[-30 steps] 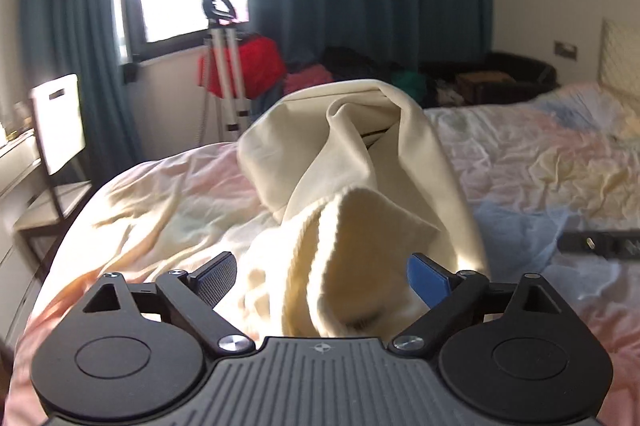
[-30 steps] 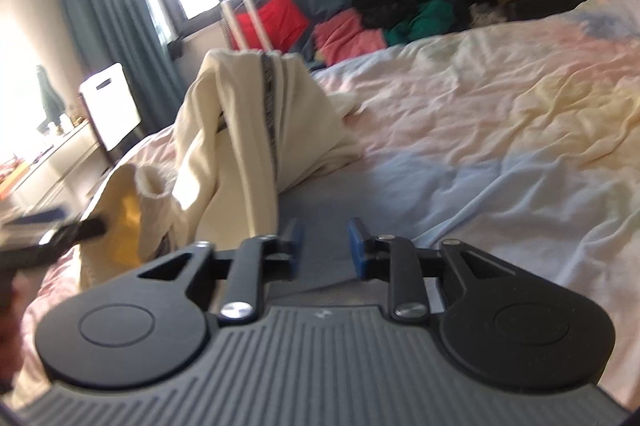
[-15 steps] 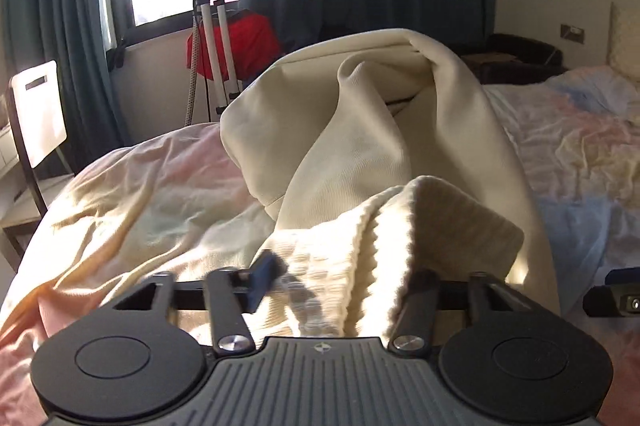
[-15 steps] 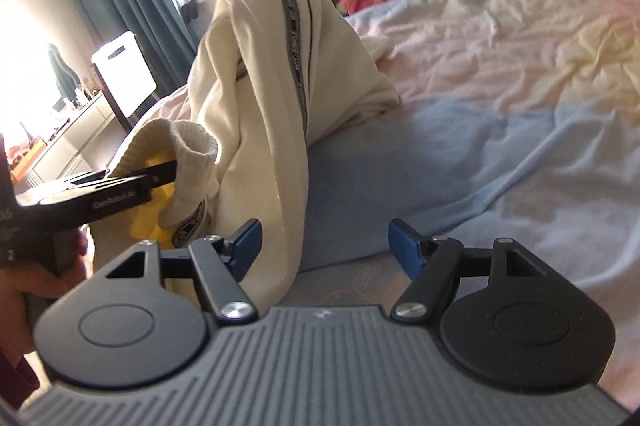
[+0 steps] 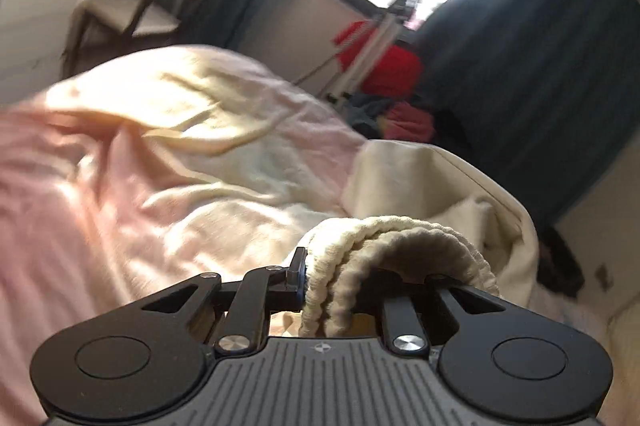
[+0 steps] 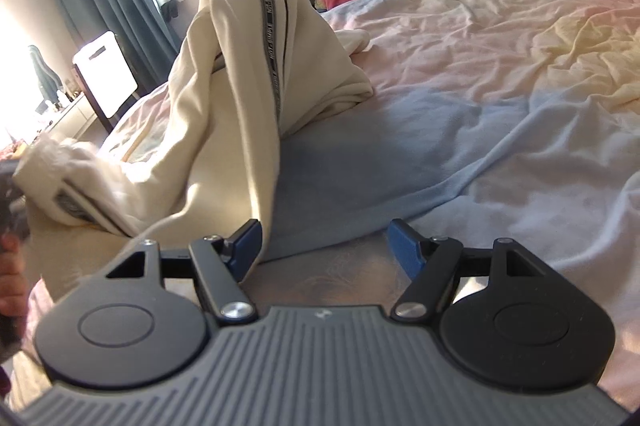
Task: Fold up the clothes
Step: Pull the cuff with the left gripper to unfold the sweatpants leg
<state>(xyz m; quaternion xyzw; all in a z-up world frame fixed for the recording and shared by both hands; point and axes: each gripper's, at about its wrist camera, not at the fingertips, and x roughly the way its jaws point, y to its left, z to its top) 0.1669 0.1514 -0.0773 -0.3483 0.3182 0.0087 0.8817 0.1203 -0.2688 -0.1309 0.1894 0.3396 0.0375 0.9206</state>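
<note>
Moved: left gripper (image 5: 340,278) has rolled over and its jaws are closing on the ribbed waistband (image 5: 400,246), pads pressing.
Right gripper (image 6: 326,246): jaws wide, nothing held, leg edge beside 1 pad.
Cream pants (image 6: 272,66): on bed (image 6: 500,66), tented upward.
Feel: soft, floppy, light; grip waistband or hem.
Axis: striped leg runs away toward window.

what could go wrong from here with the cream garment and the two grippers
1. The left gripper is closing on only the ribbed band of the cream garment, a thick roll; it might slip out when pulled.
2. The right gripper is open, with the garment's edge just beside one pad; closing now could miss it or pinch the bedsheet instead.
</note>
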